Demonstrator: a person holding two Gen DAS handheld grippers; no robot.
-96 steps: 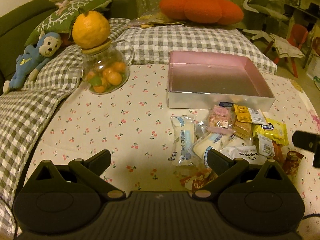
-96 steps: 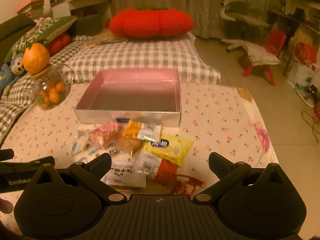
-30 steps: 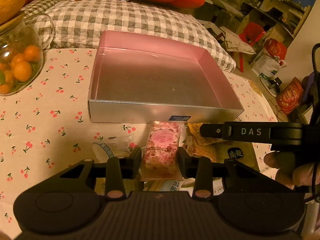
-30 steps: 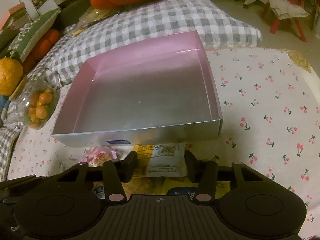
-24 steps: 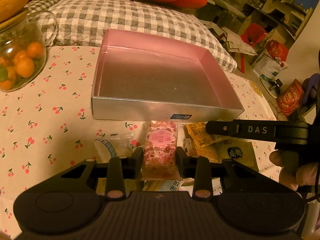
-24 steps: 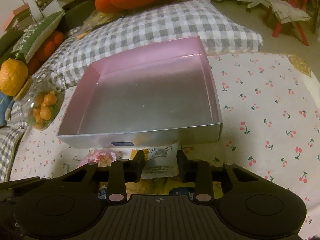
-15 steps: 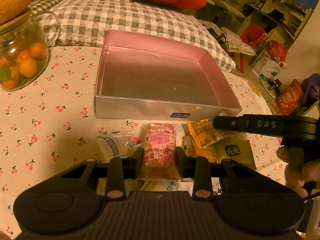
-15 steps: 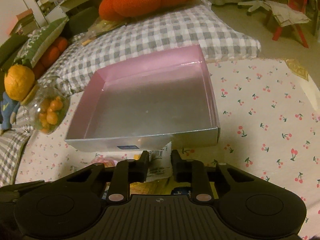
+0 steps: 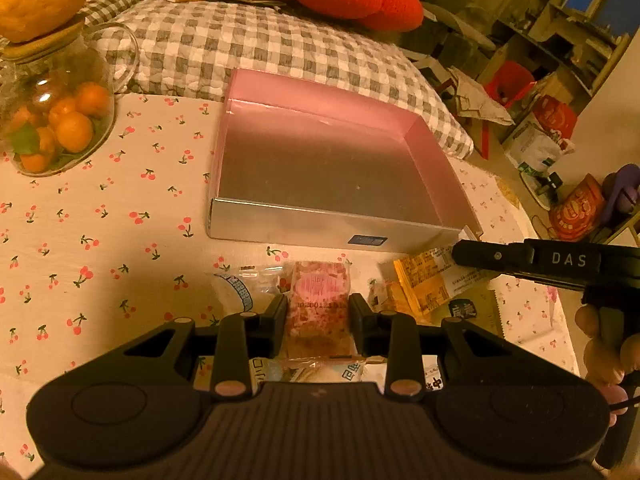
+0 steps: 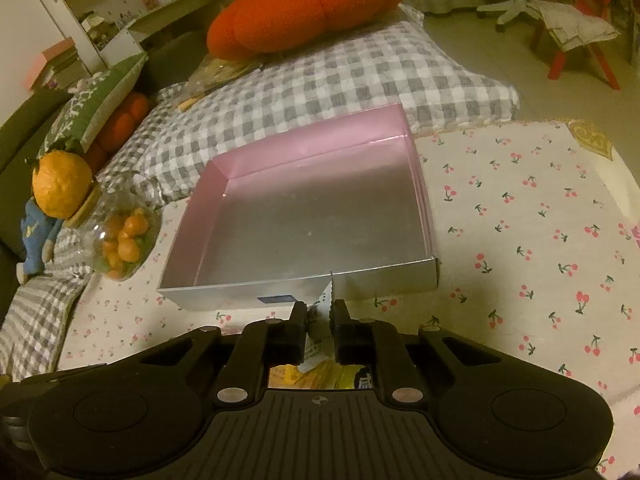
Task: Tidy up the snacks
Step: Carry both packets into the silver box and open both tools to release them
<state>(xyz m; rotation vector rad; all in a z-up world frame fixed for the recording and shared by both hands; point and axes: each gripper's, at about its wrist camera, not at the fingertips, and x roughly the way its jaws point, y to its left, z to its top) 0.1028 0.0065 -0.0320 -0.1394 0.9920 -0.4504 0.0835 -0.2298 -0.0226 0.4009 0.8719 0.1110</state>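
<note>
An empty silver box with pink inner walls (image 9: 332, 228) (image 10: 308, 280) sits on the cherry-print cloth. My left gripper (image 9: 318, 312) is shut on a pink snack pack (image 9: 318, 300), just in front of the box's near wall. My right gripper (image 10: 320, 314) is shut on an orange and white snack pack (image 10: 322, 308) and holds it lifted, near the box's front wall. In the left wrist view the right gripper's finger (image 9: 520, 260) pinches that pack (image 9: 432, 280). More wrapped snacks (image 9: 240, 292) lie under both grippers.
A glass jar of small oranges (image 9: 52, 128) (image 10: 120, 240) with a big orange on its lid stands left of the box. Checked cushions (image 10: 340, 80) and an orange pillow (image 10: 304, 4) lie behind it. The cloth's edge (image 10: 600, 152) drops to the floor on the right.
Both grippers closed on their packs and pulled back and up from the pile. The right jaws narrowed further, and the orange and white pack rose off the pile.
</note>
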